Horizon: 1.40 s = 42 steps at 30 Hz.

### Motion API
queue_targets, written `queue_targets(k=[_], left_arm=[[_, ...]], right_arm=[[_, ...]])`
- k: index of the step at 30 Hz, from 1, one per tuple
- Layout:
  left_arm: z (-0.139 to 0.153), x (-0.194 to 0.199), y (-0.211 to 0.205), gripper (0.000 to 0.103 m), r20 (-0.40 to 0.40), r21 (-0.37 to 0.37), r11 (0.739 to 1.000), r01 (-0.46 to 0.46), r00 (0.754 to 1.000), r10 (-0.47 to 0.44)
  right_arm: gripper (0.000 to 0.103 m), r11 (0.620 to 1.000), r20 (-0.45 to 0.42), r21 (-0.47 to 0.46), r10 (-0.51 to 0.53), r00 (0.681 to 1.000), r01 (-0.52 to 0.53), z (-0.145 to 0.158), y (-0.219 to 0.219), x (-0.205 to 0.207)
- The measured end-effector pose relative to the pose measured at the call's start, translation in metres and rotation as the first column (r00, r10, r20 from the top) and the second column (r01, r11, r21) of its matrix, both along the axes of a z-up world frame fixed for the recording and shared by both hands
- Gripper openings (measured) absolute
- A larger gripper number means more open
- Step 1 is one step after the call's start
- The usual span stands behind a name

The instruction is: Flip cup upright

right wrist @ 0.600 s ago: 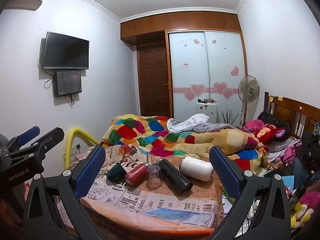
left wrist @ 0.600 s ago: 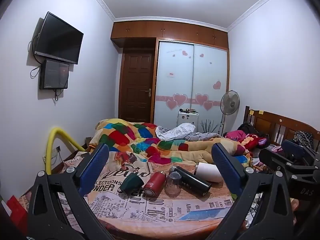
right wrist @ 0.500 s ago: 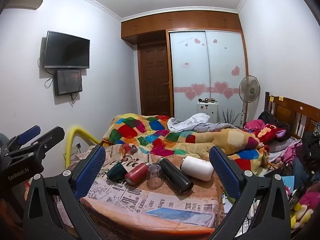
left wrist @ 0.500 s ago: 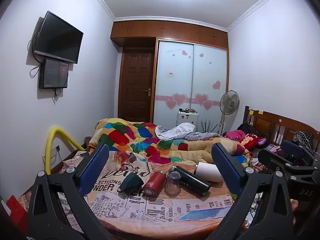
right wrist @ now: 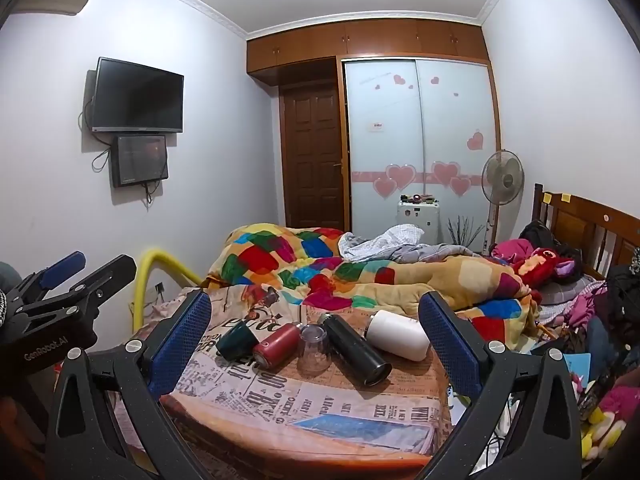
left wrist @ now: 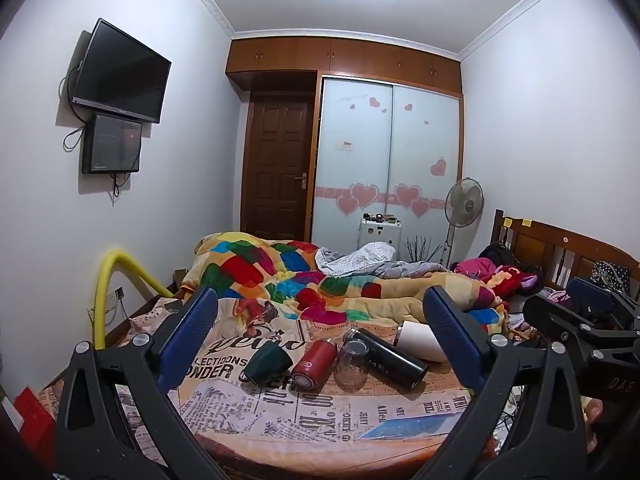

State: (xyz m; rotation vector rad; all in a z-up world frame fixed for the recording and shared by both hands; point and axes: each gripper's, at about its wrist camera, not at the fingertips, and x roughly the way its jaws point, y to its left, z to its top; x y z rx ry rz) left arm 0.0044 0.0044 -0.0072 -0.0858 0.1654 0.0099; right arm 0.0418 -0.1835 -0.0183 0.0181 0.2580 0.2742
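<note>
Several vessels sit in a row on a newspaper-print cloth. A dark green cup [left wrist: 267, 361] [right wrist: 237, 338] lies on its side at the left. Beside it lie a red bottle [left wrist: 314, 364] [right wrist: 277, 342], an upside-down clear glass [left wrist: 352, 363] [right wrist: 314, 348], a black flask [left wrist: 386, 356] [right wrist: 356, 348] and a white bottle [left wrist: 418, 340] [right wrist: 398, 334]. My left gripper [left wrist: 320, 340] is open and empty, short of the row. My right gripper [right wrist: 316, 336] is open and empty, also short of it.
The cloth-covered table [left wrist: 320, 420] ends in a rounded front edge. Behind it is a bed with a colourful quilt [right wrist: 320, 264]. A yellow tube [left wrist: 108, 280] arches at the left. Clutter and a wooden headboard [right wrist: 592, 224] are at the right.
Both views have shifted very slightly; the vessels have not moved and both grippers stay open.
</note>
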Motion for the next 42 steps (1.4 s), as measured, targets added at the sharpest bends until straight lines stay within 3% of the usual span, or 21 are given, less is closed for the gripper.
queue_targets(k=[42], left_arm=[[-0.0018,-0.0025,0.0011,0.103,-0.002,0.005,1.000,-0.018,1.000,0.018]], right_arm=[[0.103,1.000,0.005,-0.001,0.005,1.000,-0.005,0.0070,0.0075,-0.0013]])
